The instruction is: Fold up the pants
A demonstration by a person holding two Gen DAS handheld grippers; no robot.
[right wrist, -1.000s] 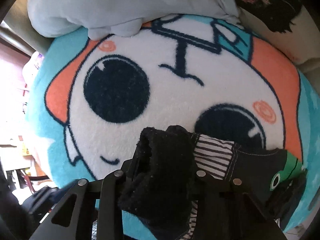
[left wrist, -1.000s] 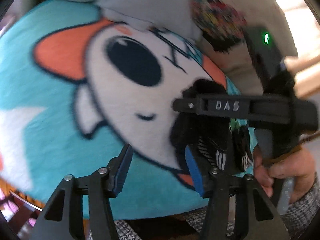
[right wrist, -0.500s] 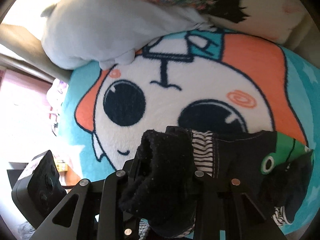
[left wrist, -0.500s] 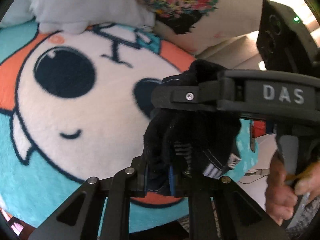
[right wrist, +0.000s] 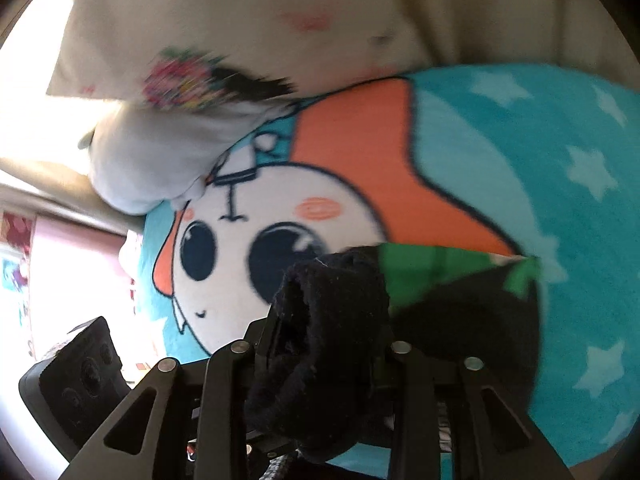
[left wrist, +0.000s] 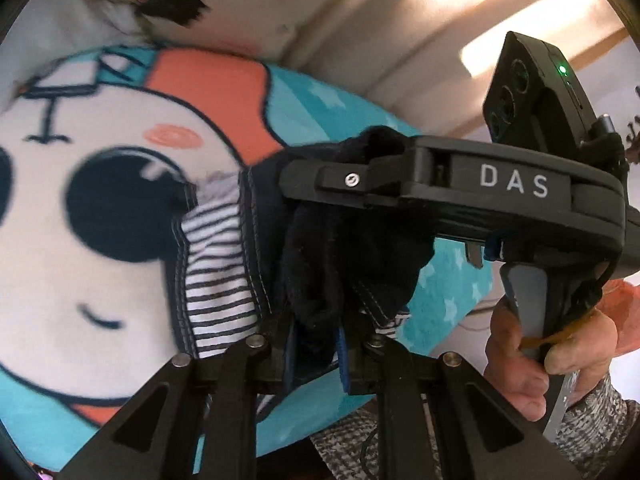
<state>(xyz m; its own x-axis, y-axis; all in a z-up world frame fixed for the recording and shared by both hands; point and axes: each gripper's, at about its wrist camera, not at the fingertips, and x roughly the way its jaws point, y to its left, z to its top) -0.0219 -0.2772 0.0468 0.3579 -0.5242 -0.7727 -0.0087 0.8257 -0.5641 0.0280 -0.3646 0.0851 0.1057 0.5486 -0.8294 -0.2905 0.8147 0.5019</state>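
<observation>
Left gripper (left wrist: pixel 316 354): clamped on pants (left wrist: pixel 224 256).
Right gripper (right wrist: pixel 324 344): clamped on pants' black bunch.
Surface: blanket (right wrist: pixel 520 184), open right.
Far: pillow (right wrist: pixel 280 20).

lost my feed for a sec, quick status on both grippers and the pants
Left gripper shut on small black fleece pants. Right gripper shut on same pants, lifted over teal cartoon-face blanket. Nothing in the way.

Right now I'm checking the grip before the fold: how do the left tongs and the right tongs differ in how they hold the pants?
The left tongs pinch dark fabric beside the striped lining; the right tongs clamp a thick black fleecy bunch of the pants. Blue pads show on the left tongs; the right tongs' pads are buried in cloth. Both are shut on the pants above the cartoon blanket.
</observation>
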